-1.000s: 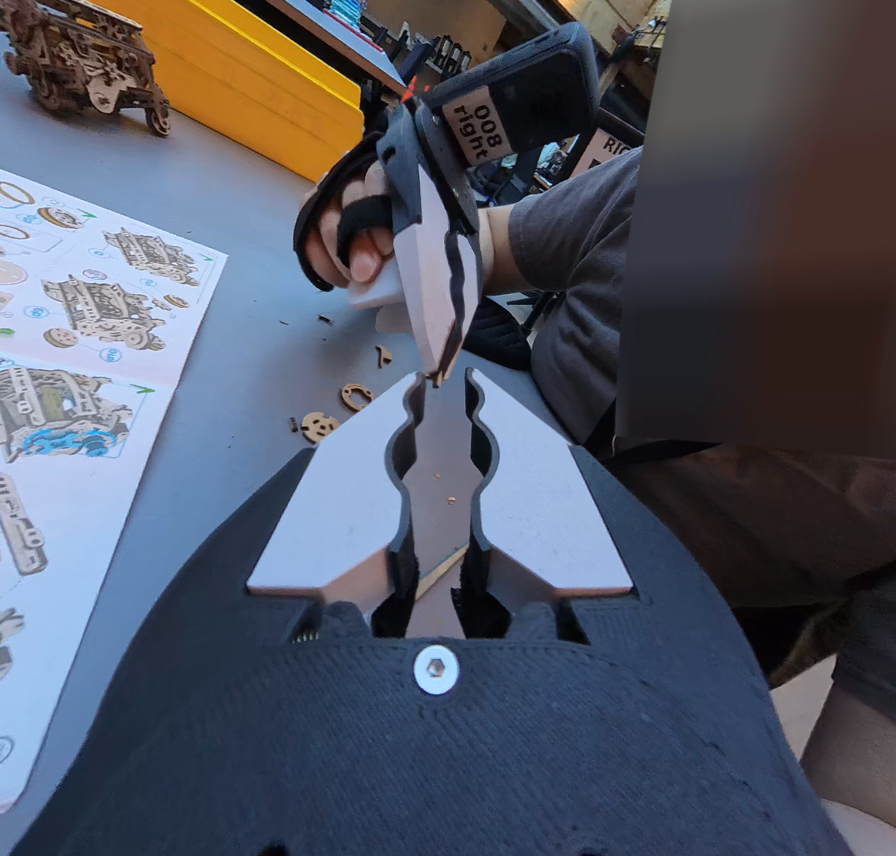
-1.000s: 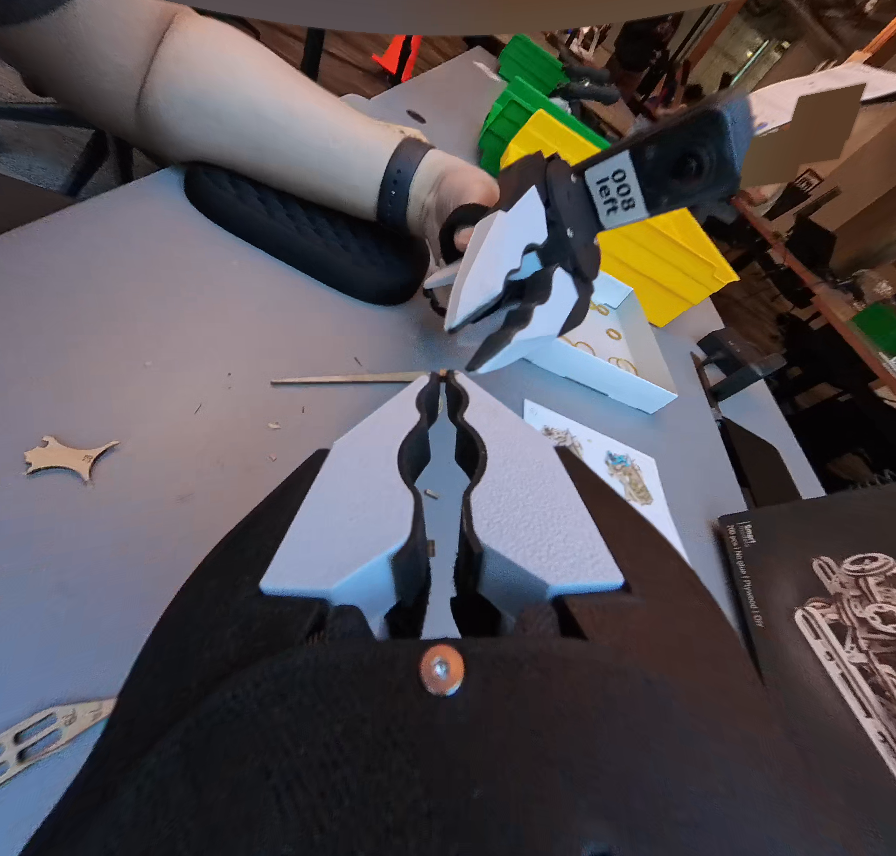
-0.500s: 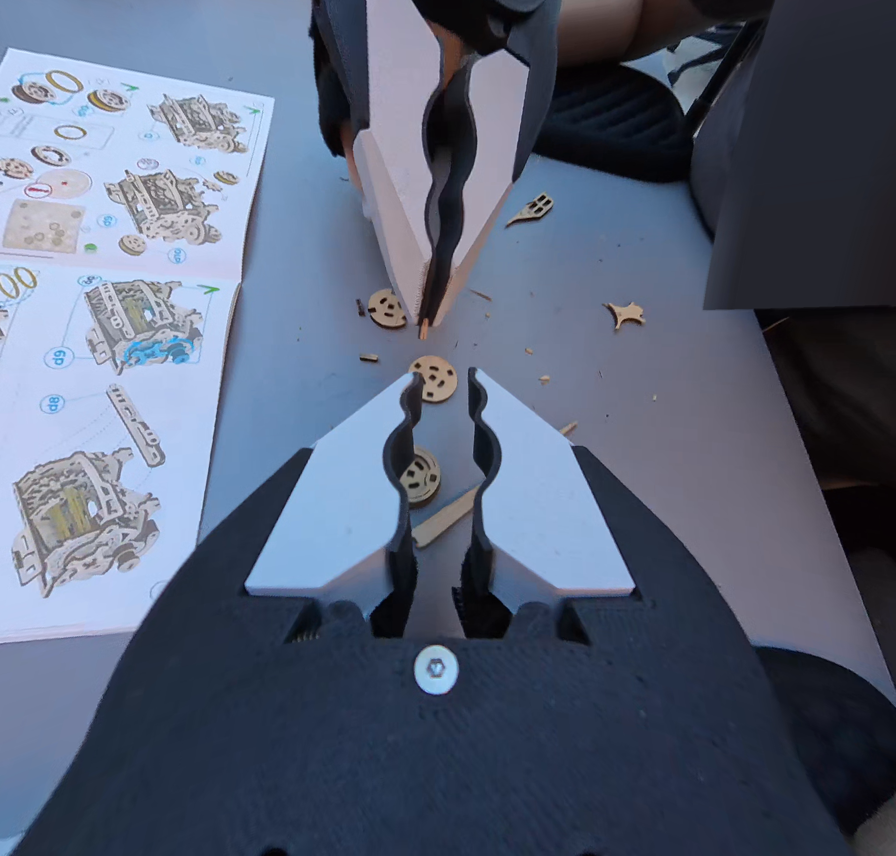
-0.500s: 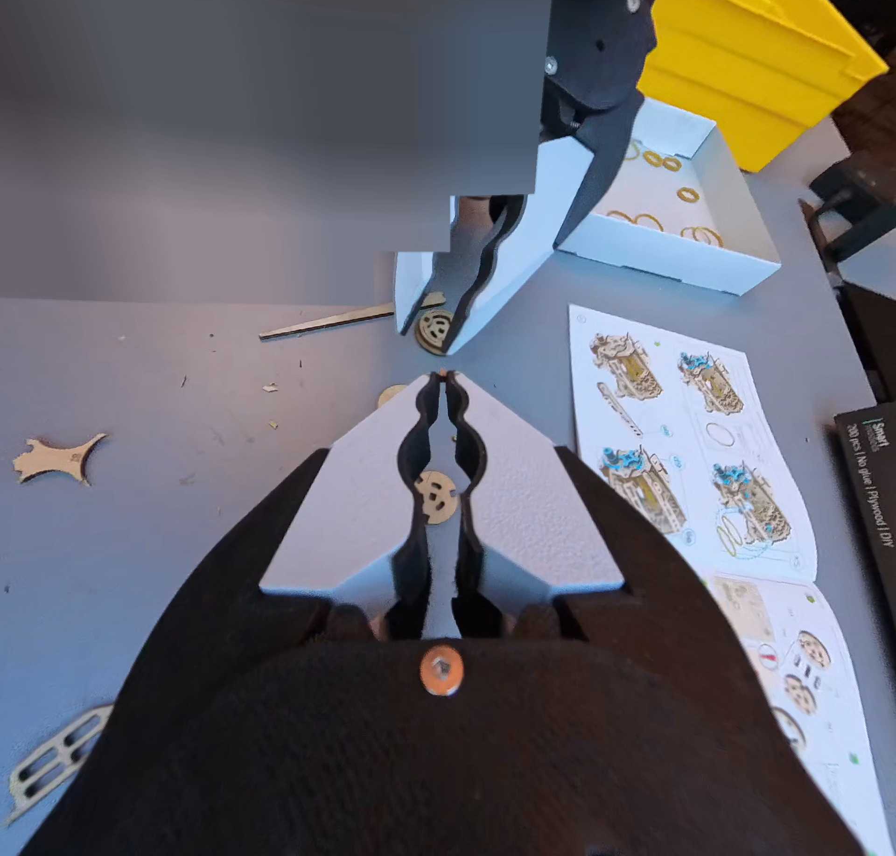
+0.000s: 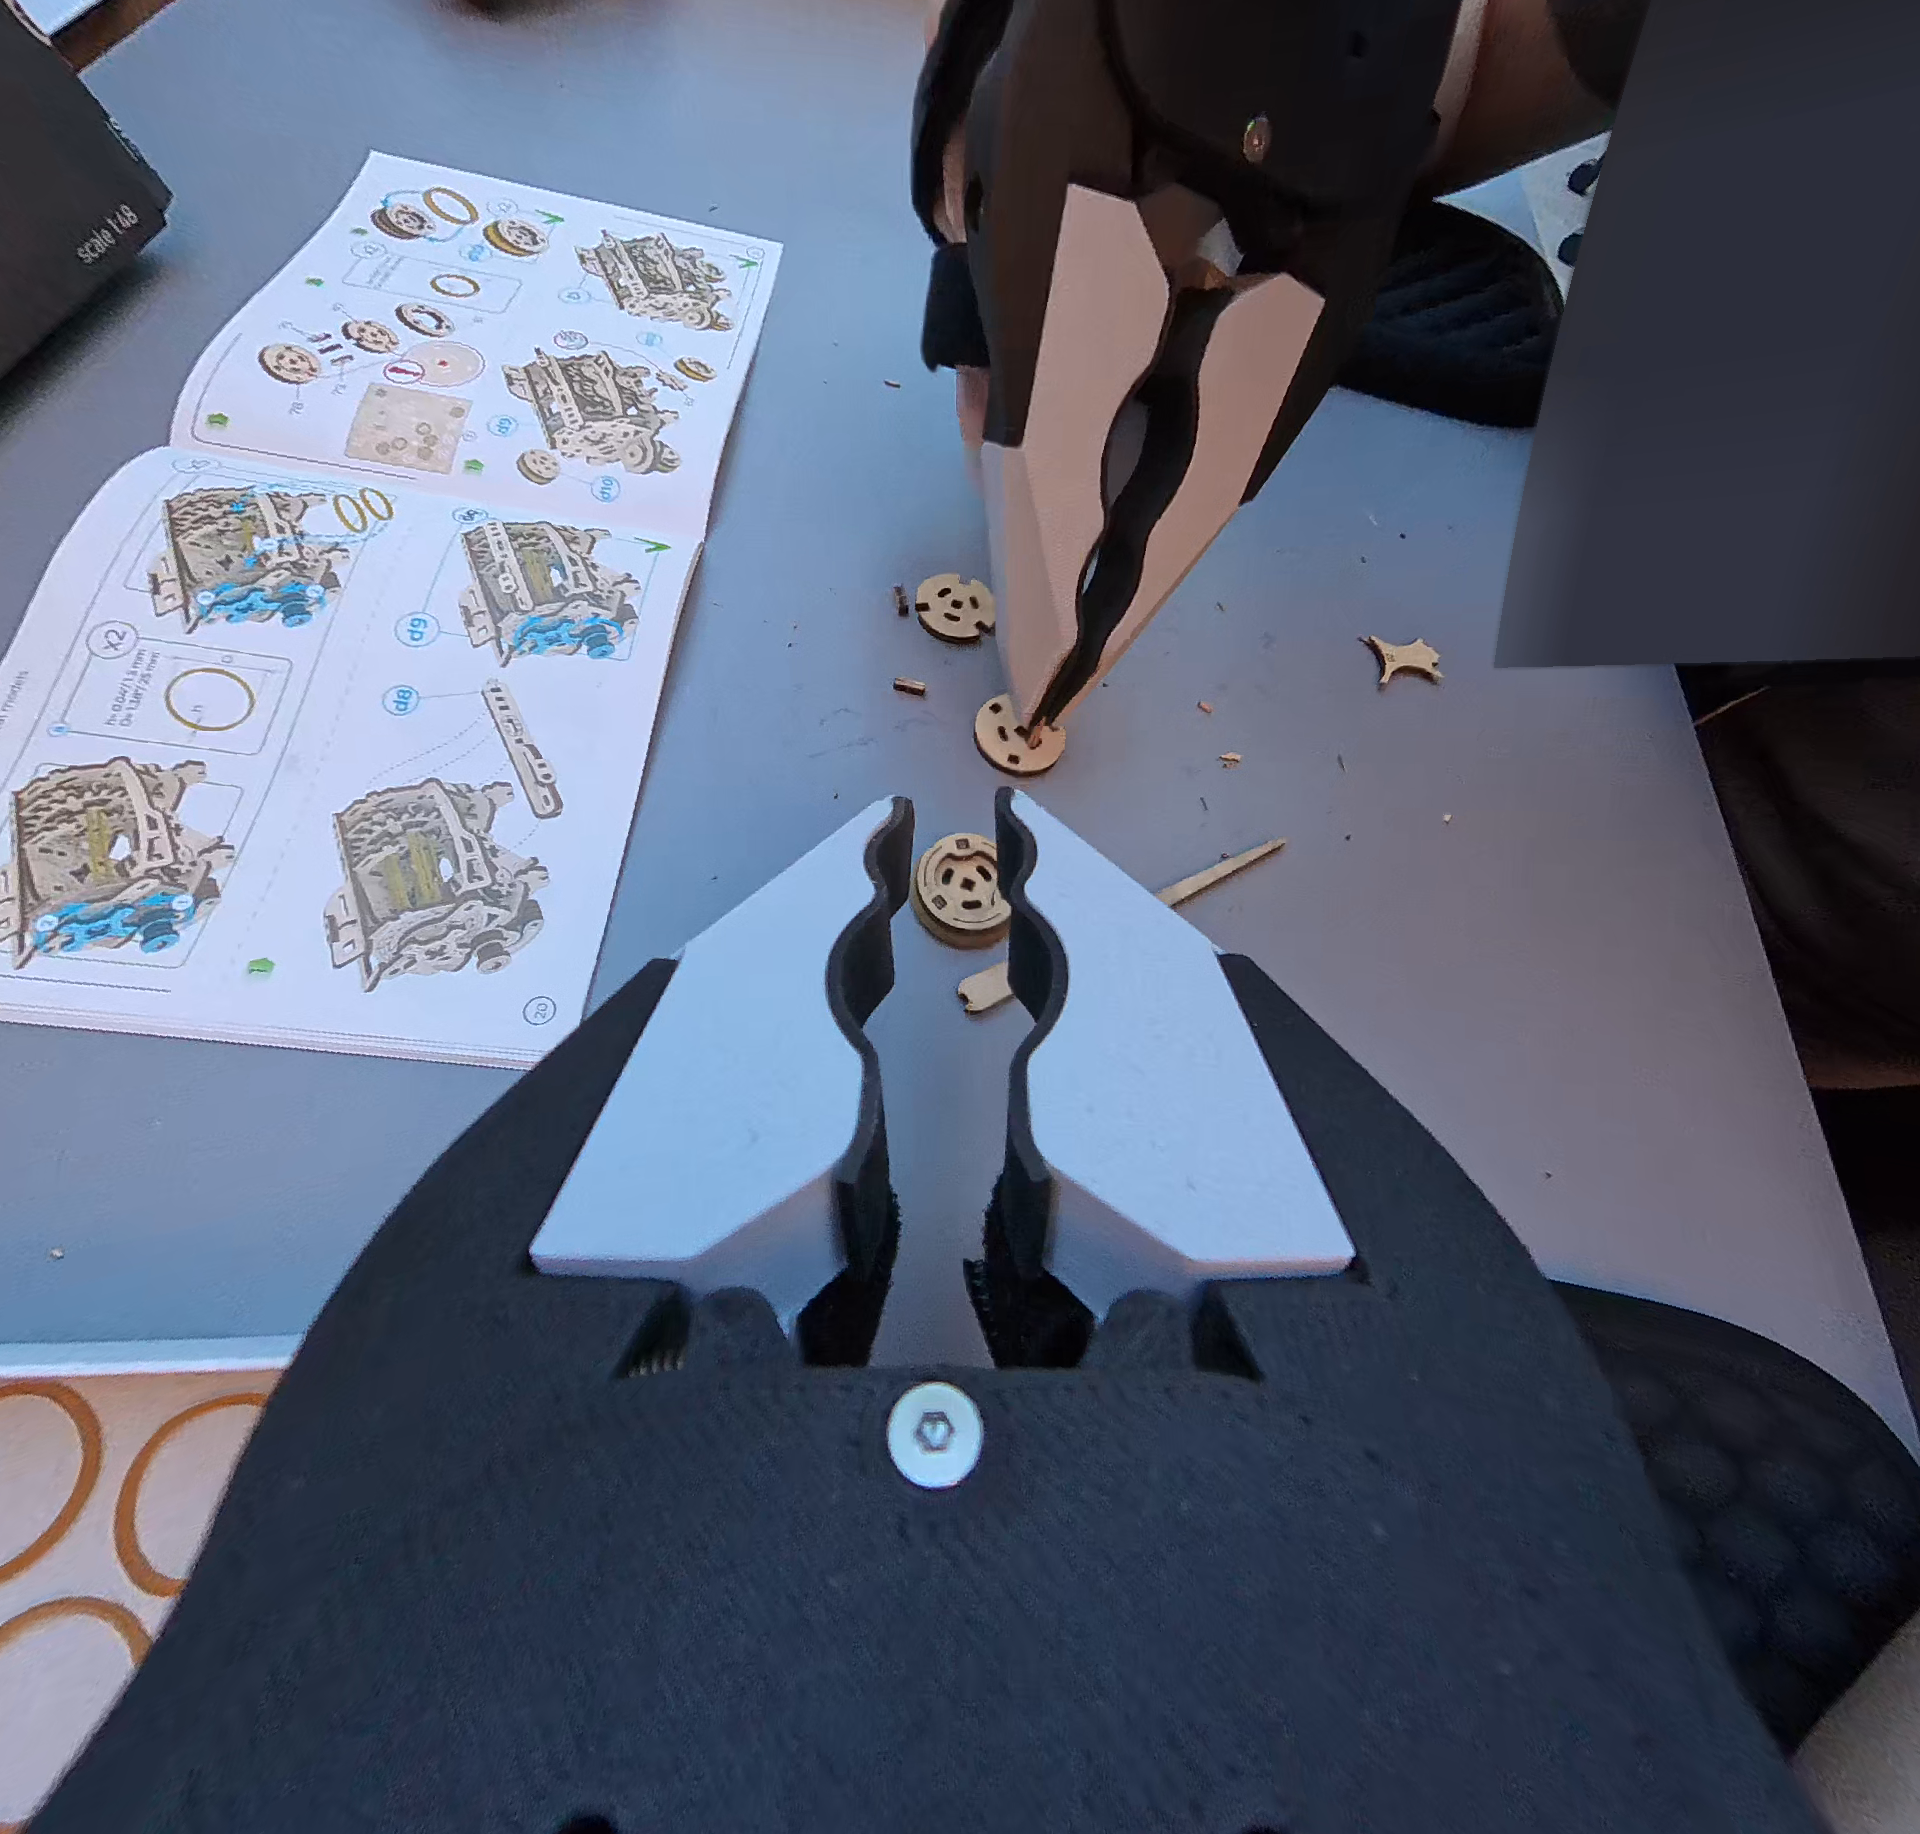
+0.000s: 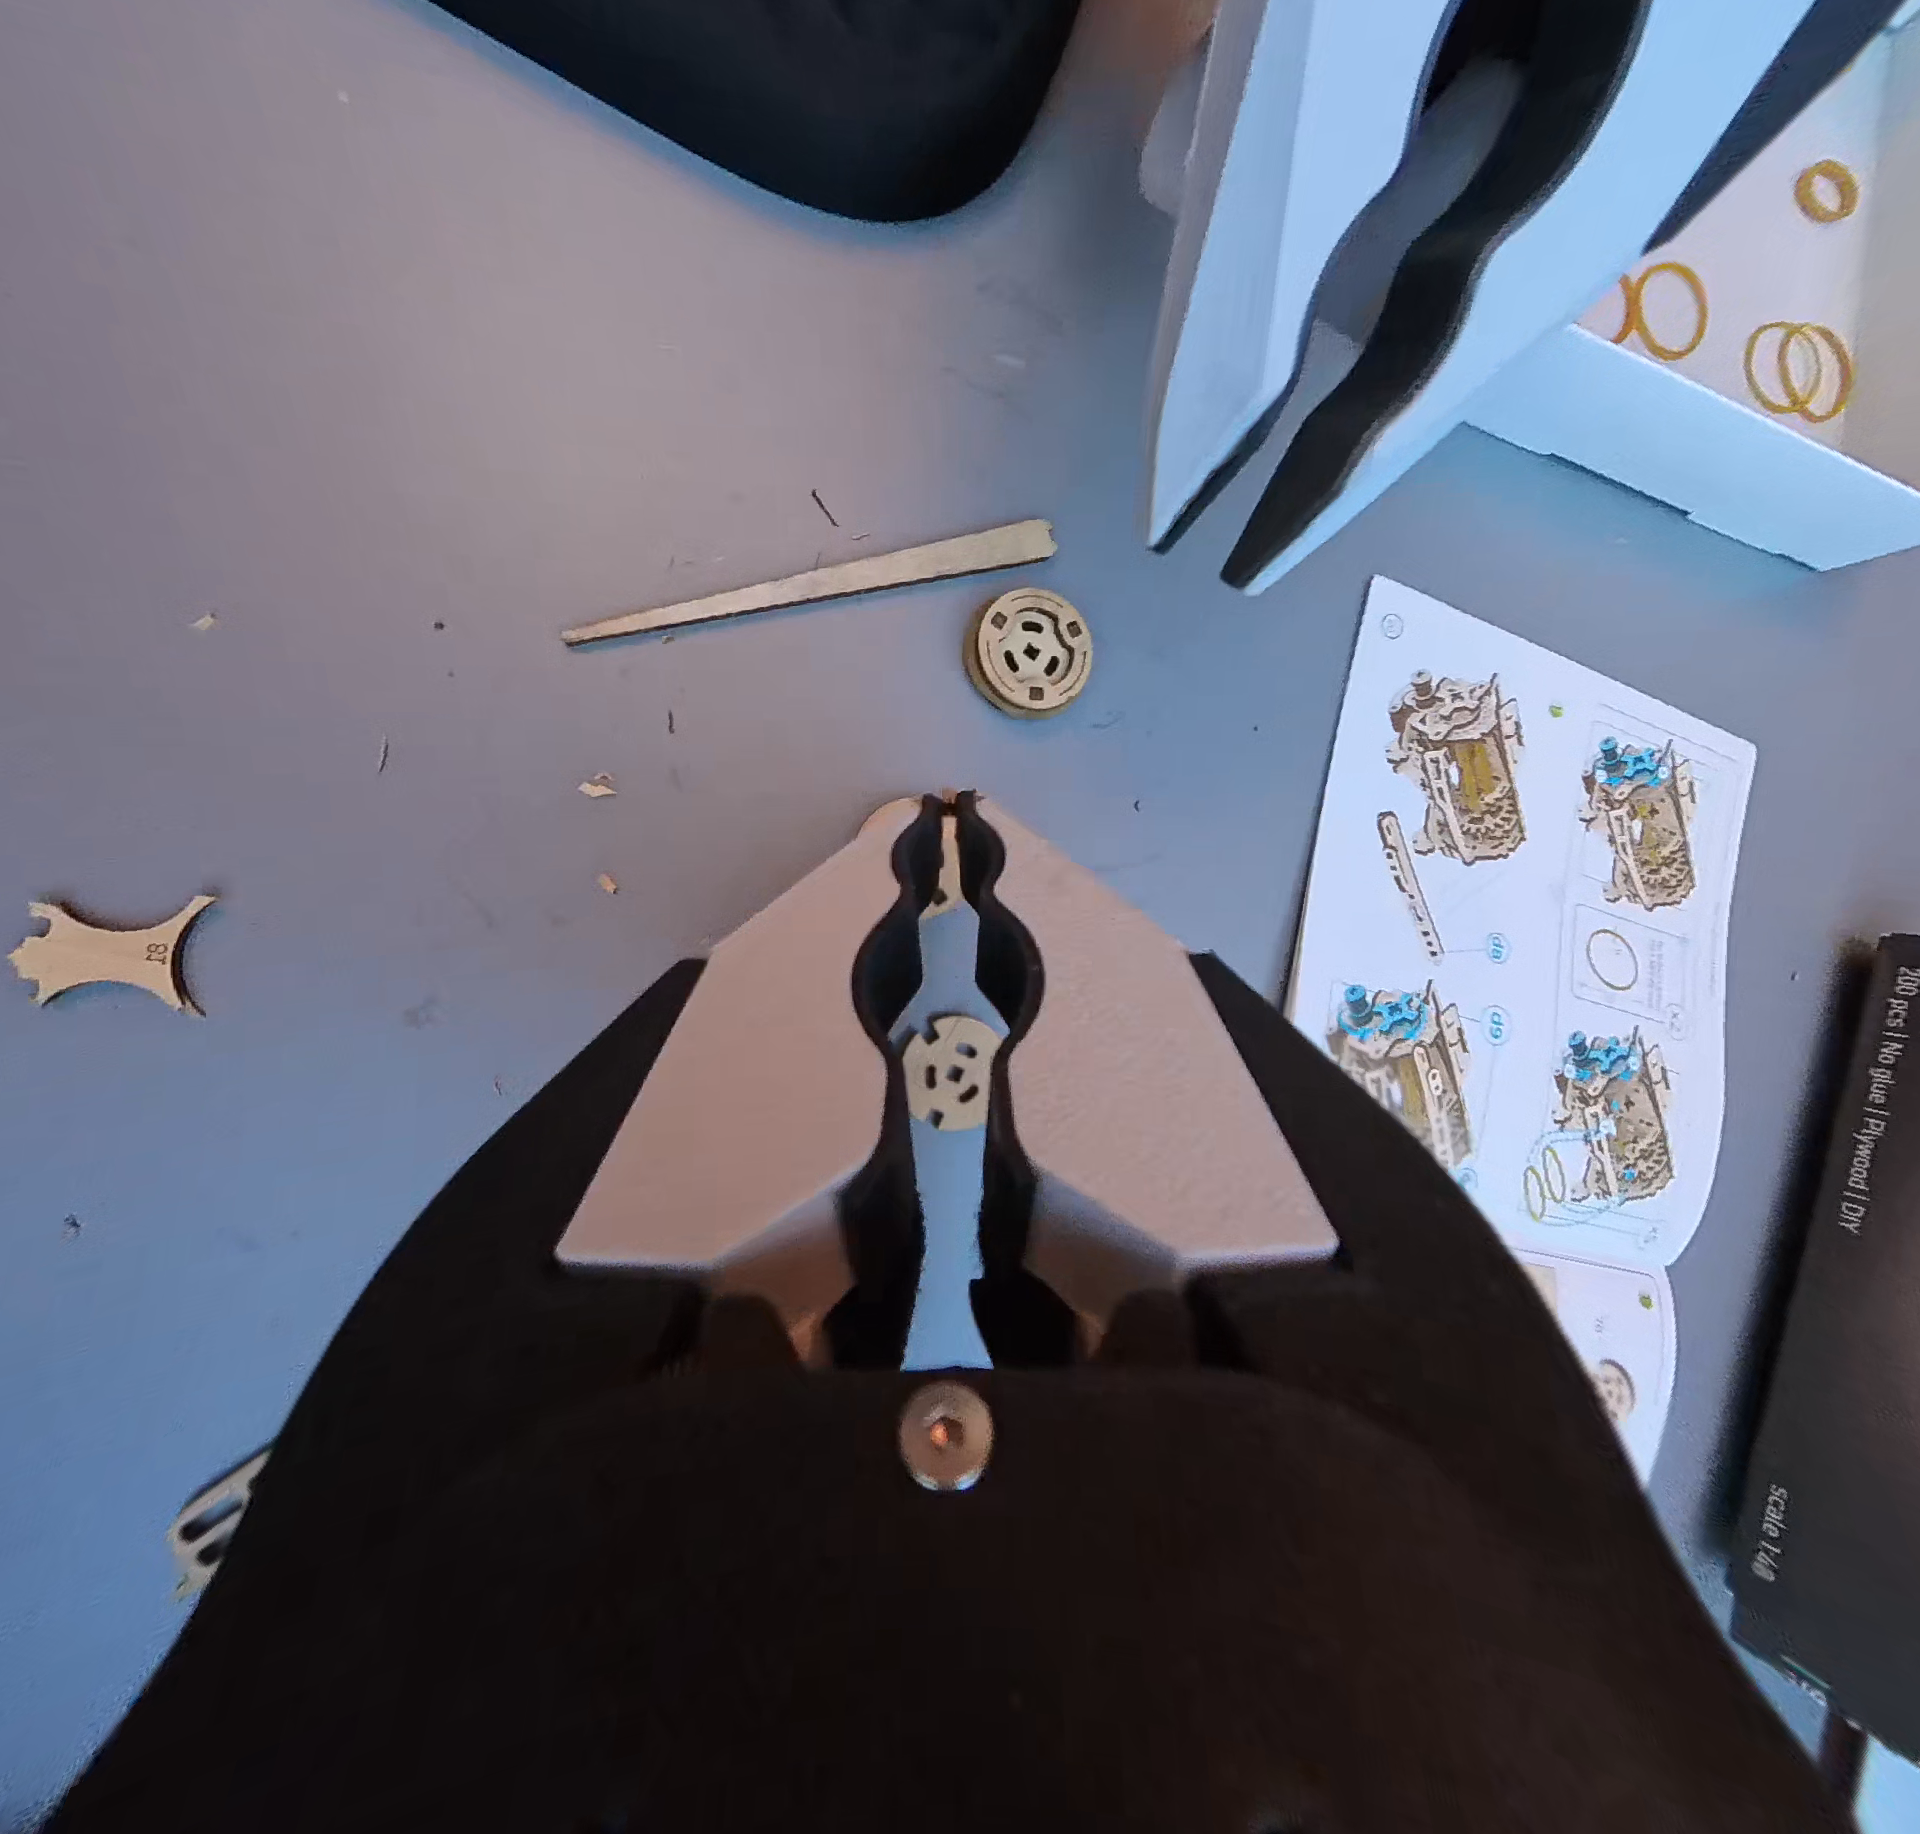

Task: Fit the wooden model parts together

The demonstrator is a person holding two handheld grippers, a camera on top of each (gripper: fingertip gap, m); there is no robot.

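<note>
Wooden disc (image 5: 1019,735) under right fingers' (image 5: 1042,714) tips

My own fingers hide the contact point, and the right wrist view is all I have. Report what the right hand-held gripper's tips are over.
Observer: The right hand-held gripper, shut on a tiny peg, holds it tip-down at a hole in a flat wooden disc.
Operator: Tell me what lies beside that disc.
Observer: A small loose wooden block lies on the table, apart from the disc, on the booklet side.
Operator: Say where the left hand-held gripper aims.
Observer: The left hand-held gripper is open, and its own view shows the ridged wheel on the table between its fingers.
</note>
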